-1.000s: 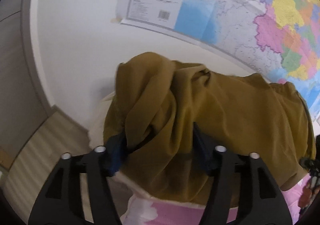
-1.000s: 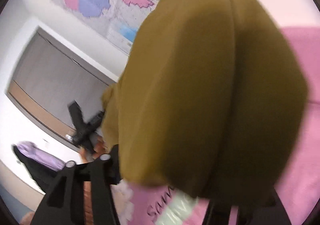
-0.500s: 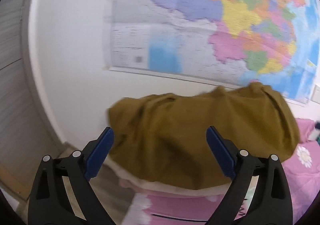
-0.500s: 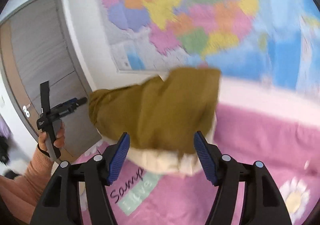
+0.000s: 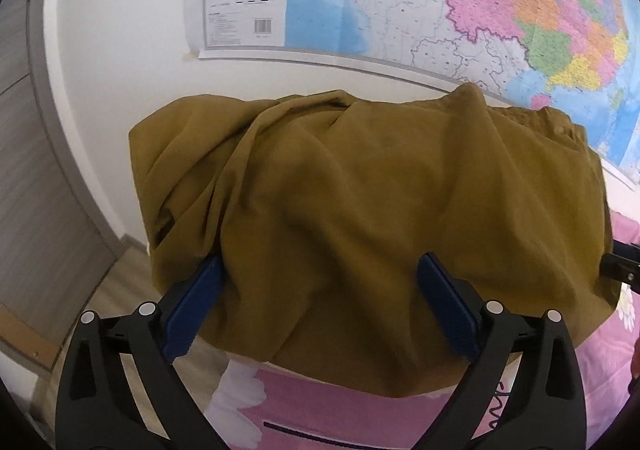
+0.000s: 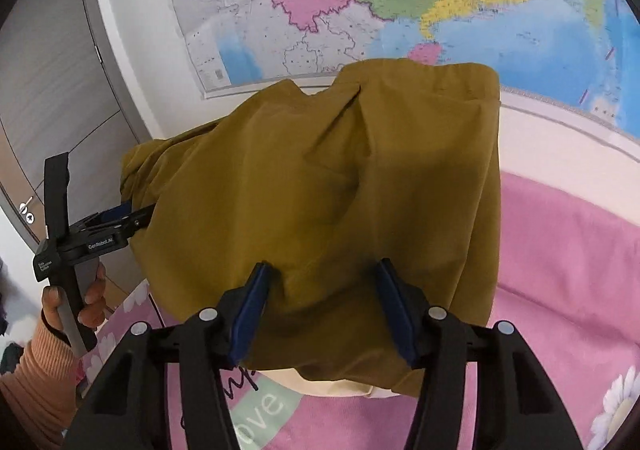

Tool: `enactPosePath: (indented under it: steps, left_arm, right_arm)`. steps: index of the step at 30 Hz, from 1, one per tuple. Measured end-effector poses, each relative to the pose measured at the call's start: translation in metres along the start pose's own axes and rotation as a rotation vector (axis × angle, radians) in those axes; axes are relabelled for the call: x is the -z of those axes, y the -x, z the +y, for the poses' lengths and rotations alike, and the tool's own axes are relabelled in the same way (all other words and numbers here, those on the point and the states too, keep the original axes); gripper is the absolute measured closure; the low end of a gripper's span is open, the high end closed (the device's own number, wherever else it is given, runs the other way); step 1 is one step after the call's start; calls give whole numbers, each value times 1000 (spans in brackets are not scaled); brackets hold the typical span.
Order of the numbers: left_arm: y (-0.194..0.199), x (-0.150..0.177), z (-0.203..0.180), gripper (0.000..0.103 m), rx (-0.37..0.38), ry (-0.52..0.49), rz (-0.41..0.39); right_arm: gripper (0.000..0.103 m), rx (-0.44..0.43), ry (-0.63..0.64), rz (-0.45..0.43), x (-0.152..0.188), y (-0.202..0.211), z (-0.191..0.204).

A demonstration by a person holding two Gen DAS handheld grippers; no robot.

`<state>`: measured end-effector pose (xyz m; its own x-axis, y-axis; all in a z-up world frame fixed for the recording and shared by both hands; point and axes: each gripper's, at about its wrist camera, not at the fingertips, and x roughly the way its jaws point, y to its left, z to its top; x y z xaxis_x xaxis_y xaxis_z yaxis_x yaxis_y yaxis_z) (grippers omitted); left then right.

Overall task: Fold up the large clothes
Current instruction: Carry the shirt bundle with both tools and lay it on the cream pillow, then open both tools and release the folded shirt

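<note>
Mustard-brown bunched cloth garment (image 5: pixel 360 209) on pink bedspread (image 6: pixel 568 290), left gripper (image 5: pixel 318 302) spread wide around its edge, right gripper (image 6: pixel 320 306) parted likewise, cloth between blue pads.

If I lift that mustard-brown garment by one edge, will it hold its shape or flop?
The mustard-brown garment will likely flop: it lies in soft creases and drapes over the cream item beneath. Probably light, as the folds look thin. It may sag between the left tongs and right tongs.
</note>
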<state>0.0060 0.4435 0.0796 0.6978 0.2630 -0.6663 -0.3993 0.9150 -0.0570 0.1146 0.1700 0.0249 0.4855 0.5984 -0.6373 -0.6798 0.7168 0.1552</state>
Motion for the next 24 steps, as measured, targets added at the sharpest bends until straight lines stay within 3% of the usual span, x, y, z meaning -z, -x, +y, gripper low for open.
enactPosePath:
  steps: [2, 4, 8, 13, 24]
  left_arm:
    - [1, 3, -2, 6, -20, 19, -2]
    - [6, 8, -4, 5, -47, 34, -10]
    - [22, 22, -16, 5, -105, 30, -34]
    - [46, 37, -35, 5, -152, 32, -42]
    - [75, 73, -79, 5, -181, -40, -23]
  right_arm:
    - [44, 11, 2, -20, -1, 10, 4]
    - [33, -2, 0, -42, 3, 25, 8]
    - [25, 8, 27, -83, 13, 43, 19]
    - [5, 43, 61, -120, 26, 55, 36]
    - [5, 73, 123, -106, 54, 63, 70]
